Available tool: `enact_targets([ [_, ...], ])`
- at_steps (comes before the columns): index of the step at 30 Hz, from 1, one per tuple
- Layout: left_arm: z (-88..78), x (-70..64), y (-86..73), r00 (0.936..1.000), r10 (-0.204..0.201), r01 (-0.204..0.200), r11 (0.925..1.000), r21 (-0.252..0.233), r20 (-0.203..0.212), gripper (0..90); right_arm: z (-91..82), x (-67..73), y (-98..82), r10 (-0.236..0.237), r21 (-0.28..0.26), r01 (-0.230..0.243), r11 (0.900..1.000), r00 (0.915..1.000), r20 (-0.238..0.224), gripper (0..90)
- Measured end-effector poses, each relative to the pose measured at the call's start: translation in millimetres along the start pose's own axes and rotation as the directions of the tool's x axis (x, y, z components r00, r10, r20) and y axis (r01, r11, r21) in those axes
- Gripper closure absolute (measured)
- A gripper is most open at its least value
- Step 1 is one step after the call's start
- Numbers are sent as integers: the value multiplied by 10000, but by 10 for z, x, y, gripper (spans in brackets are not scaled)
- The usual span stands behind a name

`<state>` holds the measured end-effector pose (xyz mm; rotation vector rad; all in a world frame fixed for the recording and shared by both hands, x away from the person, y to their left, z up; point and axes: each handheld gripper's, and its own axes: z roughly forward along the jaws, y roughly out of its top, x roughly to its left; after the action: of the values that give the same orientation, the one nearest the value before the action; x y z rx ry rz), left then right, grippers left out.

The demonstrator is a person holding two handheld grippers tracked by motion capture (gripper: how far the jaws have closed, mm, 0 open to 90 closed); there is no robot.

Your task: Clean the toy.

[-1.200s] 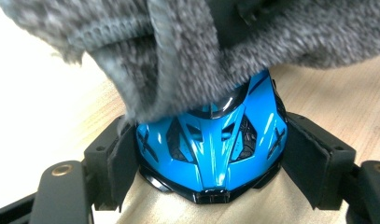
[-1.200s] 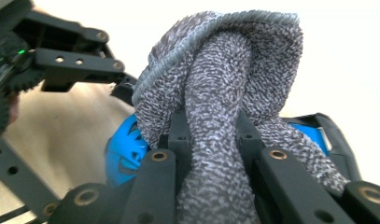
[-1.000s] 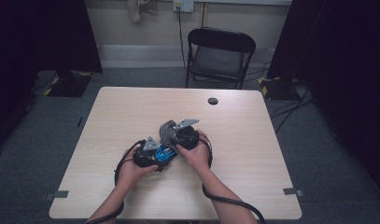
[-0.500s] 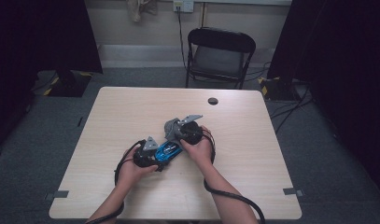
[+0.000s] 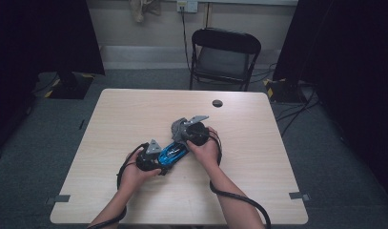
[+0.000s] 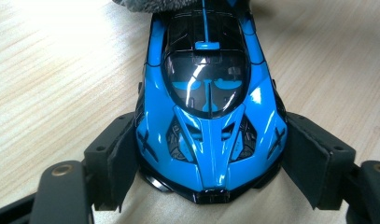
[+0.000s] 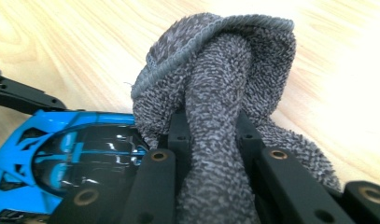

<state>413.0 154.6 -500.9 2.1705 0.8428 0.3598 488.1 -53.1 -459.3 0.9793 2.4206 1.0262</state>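
Car: glossy blue toy sports car with black windows [image 6: 208, 121], flat on the pale wood-grain surface [image 5: 258, 157], near its middle, between the two hands; seen in the high view as a blue shape [image 5: 174, 152] lying slantwise.
Car nose: pointing at the left gripper's camera, low in the left gripper view, wedged between two black pads.
Cloth: dark grey terry cloth [image 7: 215, 107], bunched and twisted into a thick fold, standing up over the car's roof end; grey fuzz touching the far end of the car at the top edge of the left gripper view [image 6: 155, 4].
Left gripper [image 6: 208, 168]: fingers [image 6: 115, 158] spread wide, one pad against each flank of the car's nose, clamped on it; black body gripped by the left hand [image 5: 134, 171] near the front of the surface.
Right gripper [image 7: 211, 140]: fingers [image 7: 178, 130] drawn close together, pinching the twisted cloth between them; held by the right hand [image 5: 206, 150] just beside the car, grey plate on top.
Surface: otherwise bare apart from a small dark round object [image 5: 217, 103] near the far edge, well apart from the car.
Beyond: black folding chair [image 5: 223, 57] behind the far edge, on a grey floor.
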Motion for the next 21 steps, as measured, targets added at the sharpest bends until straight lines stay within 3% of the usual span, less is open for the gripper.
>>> enact_targets([
  [12, 1, 0, 0, 10000, -4, 4, 10000, -7, 9, 243, 24, -137, -2, 329, 15, -328, 9995, 9994, -124, 747],
  [16, 1, 0, 0, 10000, -3, 3, 10000, -8, 11, 242, 26, -190, -31, 782, -176, -787, 9967, 9965, -277, 748],
  [21, 1, 0, 0, 10000, -3, 3, 10000, -7, 9, 243, 20, -219, -31, 793, -201, -794, 9966, 9968, -84, 750],
])
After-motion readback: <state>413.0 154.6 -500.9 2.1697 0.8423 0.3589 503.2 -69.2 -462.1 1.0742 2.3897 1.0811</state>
